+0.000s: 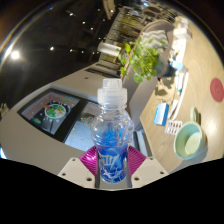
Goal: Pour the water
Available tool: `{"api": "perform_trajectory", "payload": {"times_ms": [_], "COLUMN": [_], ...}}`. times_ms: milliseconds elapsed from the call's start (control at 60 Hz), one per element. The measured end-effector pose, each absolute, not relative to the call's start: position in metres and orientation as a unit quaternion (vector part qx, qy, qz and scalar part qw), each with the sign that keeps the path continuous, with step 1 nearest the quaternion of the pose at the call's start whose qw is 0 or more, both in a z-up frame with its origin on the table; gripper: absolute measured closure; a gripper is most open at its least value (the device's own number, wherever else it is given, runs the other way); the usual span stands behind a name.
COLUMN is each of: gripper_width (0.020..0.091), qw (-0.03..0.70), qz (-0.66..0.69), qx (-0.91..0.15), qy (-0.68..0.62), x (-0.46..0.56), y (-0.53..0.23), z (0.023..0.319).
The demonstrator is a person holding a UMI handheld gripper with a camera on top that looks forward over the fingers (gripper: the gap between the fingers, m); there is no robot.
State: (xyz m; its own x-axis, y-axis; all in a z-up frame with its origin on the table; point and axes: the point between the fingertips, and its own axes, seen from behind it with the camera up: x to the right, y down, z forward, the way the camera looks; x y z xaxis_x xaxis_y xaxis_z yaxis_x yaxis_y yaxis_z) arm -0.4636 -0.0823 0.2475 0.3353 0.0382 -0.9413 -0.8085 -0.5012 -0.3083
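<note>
Jaws (111, 166) gripping water bottle (111, 130) (blue label, writing unreadable), green bowl (188, 143) beyond

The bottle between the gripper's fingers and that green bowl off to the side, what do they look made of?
The bottle looks like clear, glossy plastic: you see through it, light glints off it, and it has a blue label and white cap. The gripper is shut on it. The green bowl looks smooth and opaque, plastic or glazed ceramic; I cannot tell which.

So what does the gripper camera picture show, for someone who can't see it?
A clear water bottle with a blue label and white cap stands upright, clamped between the gripper's two pink-padded fingers. Beyond it on the table are a green cup and a leafy plant.
</note>
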Motion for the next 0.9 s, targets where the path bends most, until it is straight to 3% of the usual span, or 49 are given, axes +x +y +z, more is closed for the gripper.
{"api": "perform_trajectory", "payload": {"times_ms": [183,317,417,567,683,900], "gripper_width": [0.0745,0.0745,0.0744,0.0746,0.0745,0.0745], "qw": [0.544,0.590,0.605,0.593,0.567,0.537], "qz": [0.368,0.259,0.165,0.069,0.049,0.046], "qx": [-0.741,-0.761,-0.778,-0.802,-0.821,-0.842], "qy": [0.141,0.077,0.031,-0.022,-0.037,-0.034], "x": [-0.394,-0.331,-0.279,-0.216,-0.189,-0.165], "y": [-0.068,-0.060,-0.056,-0.051,-0.051,-0.059], "z": [0.292,0.291,0.269,0.208,0.156,0.096]}}
